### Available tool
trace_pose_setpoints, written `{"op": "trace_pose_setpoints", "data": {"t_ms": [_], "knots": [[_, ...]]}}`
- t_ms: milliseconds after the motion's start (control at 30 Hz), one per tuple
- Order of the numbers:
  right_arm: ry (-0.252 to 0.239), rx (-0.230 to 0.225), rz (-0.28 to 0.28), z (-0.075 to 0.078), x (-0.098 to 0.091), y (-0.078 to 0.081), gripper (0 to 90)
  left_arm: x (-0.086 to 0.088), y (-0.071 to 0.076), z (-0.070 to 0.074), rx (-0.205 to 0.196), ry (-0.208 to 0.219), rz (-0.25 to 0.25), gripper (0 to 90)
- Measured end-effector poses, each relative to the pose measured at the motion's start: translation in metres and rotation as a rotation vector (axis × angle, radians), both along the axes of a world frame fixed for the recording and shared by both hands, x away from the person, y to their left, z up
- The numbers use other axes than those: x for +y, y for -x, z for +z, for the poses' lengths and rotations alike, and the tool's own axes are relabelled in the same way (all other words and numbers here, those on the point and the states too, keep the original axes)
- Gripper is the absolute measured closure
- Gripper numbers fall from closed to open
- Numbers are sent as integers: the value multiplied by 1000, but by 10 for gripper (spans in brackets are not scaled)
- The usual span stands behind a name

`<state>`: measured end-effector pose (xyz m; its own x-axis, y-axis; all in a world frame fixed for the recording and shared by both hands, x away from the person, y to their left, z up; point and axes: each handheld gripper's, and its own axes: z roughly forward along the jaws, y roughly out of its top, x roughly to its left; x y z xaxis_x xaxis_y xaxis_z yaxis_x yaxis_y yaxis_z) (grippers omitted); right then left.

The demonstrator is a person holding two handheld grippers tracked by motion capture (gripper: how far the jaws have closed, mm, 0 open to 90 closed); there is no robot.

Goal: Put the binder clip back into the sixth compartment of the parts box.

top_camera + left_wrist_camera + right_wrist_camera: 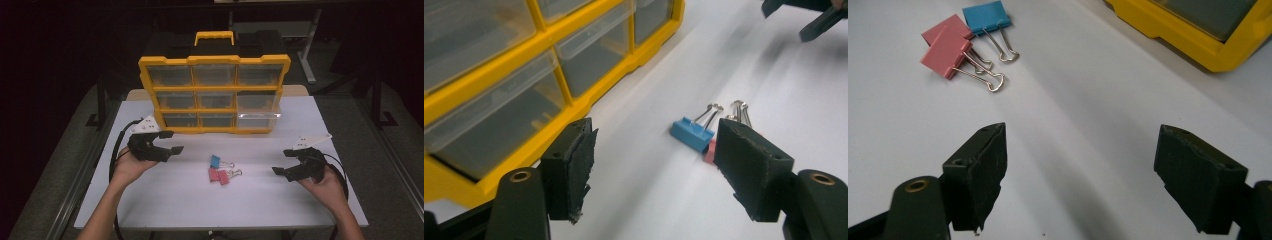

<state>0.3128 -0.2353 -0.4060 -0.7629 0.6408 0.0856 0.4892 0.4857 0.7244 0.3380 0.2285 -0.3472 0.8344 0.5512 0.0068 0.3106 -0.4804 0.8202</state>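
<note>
From the high view we see the three clips lying mid-bench: the blue clip (215, 160) nearest the organizer (214, 95), two pink clips (218, 175) just in front of it, touching or nearly so. The left gripper (167, 142) hangs to their left with its fingers spread and nothing between them; the right gripper (283, 161) sits to their right, also open and empty. We judge the left one slightly nearer, and it points at the blue clip. In the left gripper view the blue clip (692, 133) lies ahead and a little right of centre, close by the right finger (749, 167), its wire handles pointing away from us, so its long axis runs roughly along our line of approach. One pink clip (710, 151) peeks out behind that finger. In the right gripper view the clips lie well ahead and left: blue clip (986, 16) farthest, pink clips (945, 48) nearer, handles trailing toward the right.
</note>
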Motion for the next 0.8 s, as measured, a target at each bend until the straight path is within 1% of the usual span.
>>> {"op": "trace_pose_setpoints", "data": {"t_ms": [100, 133, 200, 233, 300, 367, 467, 567, 600, 633, 667, 800], "knots": [[-15, -3, 13, 2, 0, -1, 202, 4, 3, -3, -2, 6, 12, 315], [-18, 4, 22, 3, 1, -2, 202, 5, 4, -4, 0, 10, 16, 312], [-13, -4, 39, 5, 3, -3, 202, 7, 6, -7, 5, 16, 24, 306], [-10, 1, 44, 7, 5, -2, 203, 9, 7, -8, 7, 4, 25, 304], [6, -4, 67, 9, 9, -2, 203, 11, 10, -11, 2, 15, 36, 300], [15, -5, 89, 11, 11, -2, 203, 14, 12, -15, 3, 9, 43, 299], [25, -6, 113, 13, 15, -3, 203, 17, 15, -20, 3, 17, 55, 295], [34, -3, 130, 14, 20, -4, 203, 19, 17, -24, -1, 14, 66, 293], [37, -2, 137, 15, 22, -4, 203, 20, 17, -24, -3, 7, 65, 293], [38, 0, 142, 16, 24, -5, 203, 20, 18, -25, 4, 3, 73, 291], [40, -2, 151, 17, 26, -5, 203, 21, 19, -25, -5, -3, 74, 286], [44, 0, 175, 18, 35, -7, 203, 23, 21, -29, -9, 12, 84, 285]]}}
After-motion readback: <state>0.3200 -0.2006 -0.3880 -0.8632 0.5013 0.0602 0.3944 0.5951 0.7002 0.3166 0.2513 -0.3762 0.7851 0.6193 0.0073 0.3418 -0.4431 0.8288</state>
